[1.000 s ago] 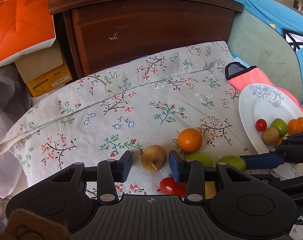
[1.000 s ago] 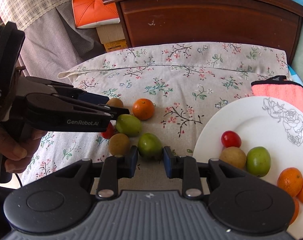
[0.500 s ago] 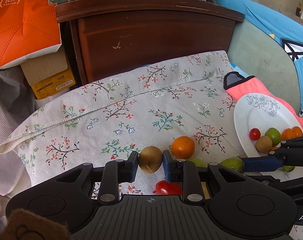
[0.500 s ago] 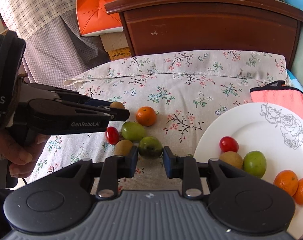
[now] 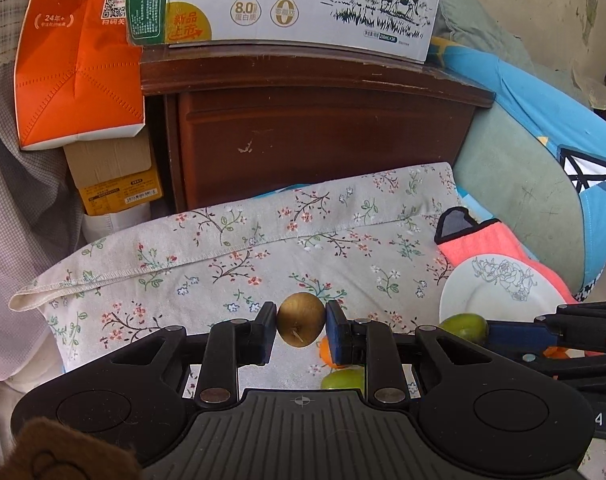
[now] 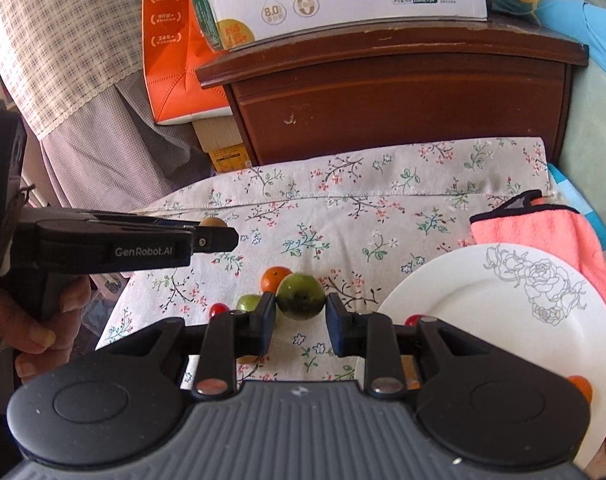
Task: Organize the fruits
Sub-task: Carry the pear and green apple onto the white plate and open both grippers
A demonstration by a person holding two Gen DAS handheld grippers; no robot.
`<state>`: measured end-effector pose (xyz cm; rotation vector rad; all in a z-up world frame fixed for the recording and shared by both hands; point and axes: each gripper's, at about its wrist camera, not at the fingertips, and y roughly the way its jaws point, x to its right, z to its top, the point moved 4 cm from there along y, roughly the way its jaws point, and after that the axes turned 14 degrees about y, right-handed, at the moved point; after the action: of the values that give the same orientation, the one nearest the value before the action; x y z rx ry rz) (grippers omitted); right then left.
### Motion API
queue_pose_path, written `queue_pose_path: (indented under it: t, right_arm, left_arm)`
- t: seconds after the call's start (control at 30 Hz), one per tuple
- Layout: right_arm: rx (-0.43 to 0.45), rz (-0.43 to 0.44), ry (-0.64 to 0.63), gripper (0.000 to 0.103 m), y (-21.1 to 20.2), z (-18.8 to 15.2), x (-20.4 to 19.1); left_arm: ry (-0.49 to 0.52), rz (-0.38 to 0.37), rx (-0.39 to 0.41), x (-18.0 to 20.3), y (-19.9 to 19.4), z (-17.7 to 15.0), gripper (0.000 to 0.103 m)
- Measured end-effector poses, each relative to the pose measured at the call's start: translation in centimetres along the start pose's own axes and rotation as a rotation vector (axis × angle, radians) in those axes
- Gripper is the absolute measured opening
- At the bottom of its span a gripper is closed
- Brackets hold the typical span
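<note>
Both fruits raised since the earlier frames: brown fruit (image 5: 302,319) and dark green fruit (image 6: 301,295), formerly resting on the floral cloth (image 5: 263,256), now carried clear of it. Left hand-held gripper (image 5: 302,330): pads clamped on either side of the brown fruit, short stem facing the camera. Right hand-held gripper (image 6: 300,316): jaws pinching the dark green fruit at its flanks. White plate (image 6: 483,300), rose-printed, lies on the table to the right of both grippers; just beside the right one, noticeably farther from the left one, whose straight path crosses the right gripper. Judged order: right gripper delivers first, left follows. Both fruits are near-round, so long axis counts for little. Loose stock on the cloth below: one orange (image 6: 274,277), one pale green fruit (image 6: 249,303), one cherry tomato (image 6: 218,309). Already plated, partly hidden behind the right gripper: a red fruit (image 6: 411,319) and an orange one (image 6: 579,385).
</note>
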<state>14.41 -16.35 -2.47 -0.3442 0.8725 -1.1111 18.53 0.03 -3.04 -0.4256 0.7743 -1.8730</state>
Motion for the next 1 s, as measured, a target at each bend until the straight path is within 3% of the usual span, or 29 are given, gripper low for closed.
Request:
queue_pose_path:
  t: [0.27,0.47,1.0]
  right_arm:
    - [0.152,-0.021,0.096,0.027,-4.4,4.0,3.3]
    - [0.214,-0.062,0.155,0.027,-6.8,5.2,6.2]
    - [0.112,-0.233,0.272,0.027,-6.3,2.4,11.8]
  left_arm:
    - [0.002,-0.061,0.076,3.4,-1.0,2.2,0.024]
    - [0.026,-0.120,0.094,6.7,-0.5,2.9,0.024]
    - [0.084,-0.208,0.053,12.7,3.7,3.2,0.024]
